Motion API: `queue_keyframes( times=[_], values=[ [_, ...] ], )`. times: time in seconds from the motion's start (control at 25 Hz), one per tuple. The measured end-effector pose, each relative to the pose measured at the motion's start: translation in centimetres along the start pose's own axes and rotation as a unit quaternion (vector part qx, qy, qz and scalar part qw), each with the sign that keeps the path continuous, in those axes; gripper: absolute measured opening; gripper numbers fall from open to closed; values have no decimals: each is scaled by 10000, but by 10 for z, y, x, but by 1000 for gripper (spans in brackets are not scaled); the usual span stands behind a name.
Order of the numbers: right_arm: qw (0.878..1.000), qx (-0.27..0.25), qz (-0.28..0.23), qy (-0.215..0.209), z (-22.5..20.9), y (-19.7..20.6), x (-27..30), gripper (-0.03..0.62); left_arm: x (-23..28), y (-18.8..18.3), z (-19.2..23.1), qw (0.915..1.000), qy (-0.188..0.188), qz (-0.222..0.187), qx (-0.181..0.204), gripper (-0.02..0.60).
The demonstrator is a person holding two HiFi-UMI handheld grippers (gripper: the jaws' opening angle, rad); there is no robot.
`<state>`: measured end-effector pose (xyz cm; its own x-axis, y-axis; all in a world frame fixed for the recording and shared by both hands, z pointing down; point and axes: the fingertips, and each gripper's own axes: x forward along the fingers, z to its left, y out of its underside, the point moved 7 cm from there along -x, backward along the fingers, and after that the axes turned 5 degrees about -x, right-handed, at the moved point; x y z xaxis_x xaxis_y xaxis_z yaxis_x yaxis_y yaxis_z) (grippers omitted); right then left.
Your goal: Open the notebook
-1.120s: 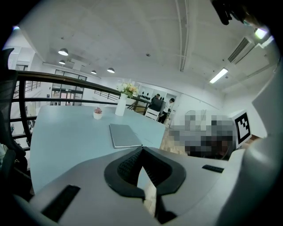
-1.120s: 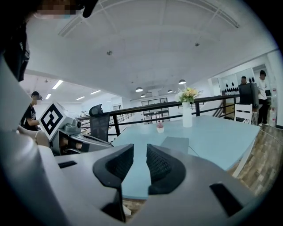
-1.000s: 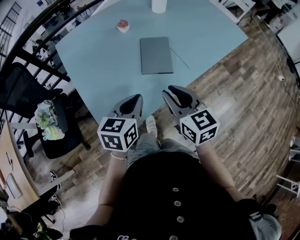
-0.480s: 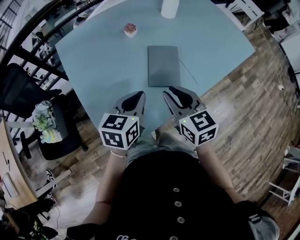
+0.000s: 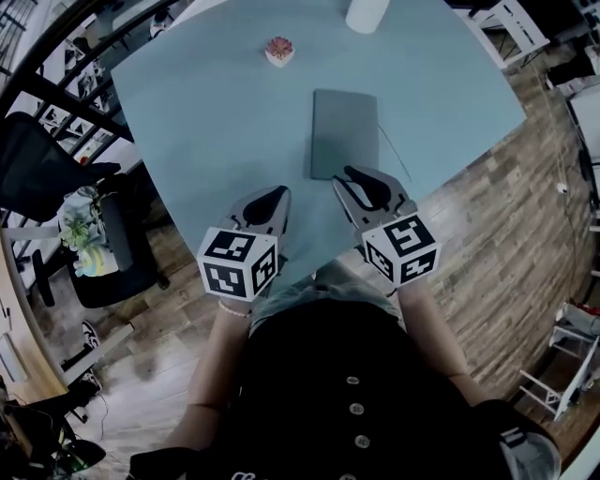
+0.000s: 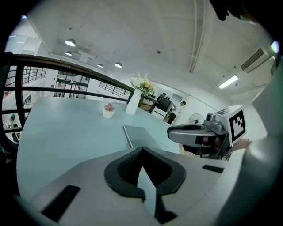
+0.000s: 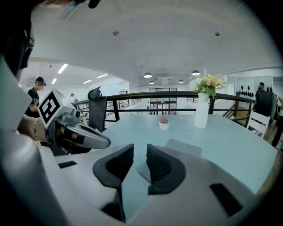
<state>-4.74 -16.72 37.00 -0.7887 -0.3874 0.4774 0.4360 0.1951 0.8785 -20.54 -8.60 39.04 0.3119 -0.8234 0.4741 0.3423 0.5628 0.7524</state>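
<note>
Head view looks down on a pale blue tabletop (image 5: 216, 122) with the grey notebook (image 5: 342, 131) lying closed and flat near its middle, its long side running away from me. A thin dark line (image 5: 394, 155) lies on the tabletop just right of the notebook; what it is I cannot tell. Far and left of the notebook stands a small potted plant (image 5: 278, 50), and at the far edge a white vase (image 5: 367, 14). My right tool (image 5: 361, 183) points forward and down at the notebook's near right corner, its tip over the near edge; whether it touches the cover I cannot tell. Right gripper view shows its jaws standing apart with a clear gap, the pads pressing on nothing, and the notebook just past the right jaw. My left tool (image 5: 267, 199) hovers over bare tabletop to the left of the notebook's near edge, apart from it. Left gripper view shows its jaws closed, the tips meeting with nothing between them, the notebook ahead and to the right, and the right tool beside it. To the right of the tabletop lies a wooden floor (image 5: 506, 206), and to the left stands a black chair (image 5: 103, 234).
</note>
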Motion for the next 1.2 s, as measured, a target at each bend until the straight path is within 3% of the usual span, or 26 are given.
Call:
queue_keyframes(
  times=[0.56, 0.8, 1.2],
  values=[
    [9926, -907, 784, -170, -3, 12, 46, 92, 15, 11, 35, 9996, -33, 70, -254, 17],
    [9880, -964, 1148, -373, 4, 26, 71, 89, 26, 16, 44, 9991, -47, 156, -400, 17],
    [9701, -1563, 1778, -538, 12, 48, 93, 83, 40, 25, 51, 9983, -33, 237, -541, 17]
  ],
)
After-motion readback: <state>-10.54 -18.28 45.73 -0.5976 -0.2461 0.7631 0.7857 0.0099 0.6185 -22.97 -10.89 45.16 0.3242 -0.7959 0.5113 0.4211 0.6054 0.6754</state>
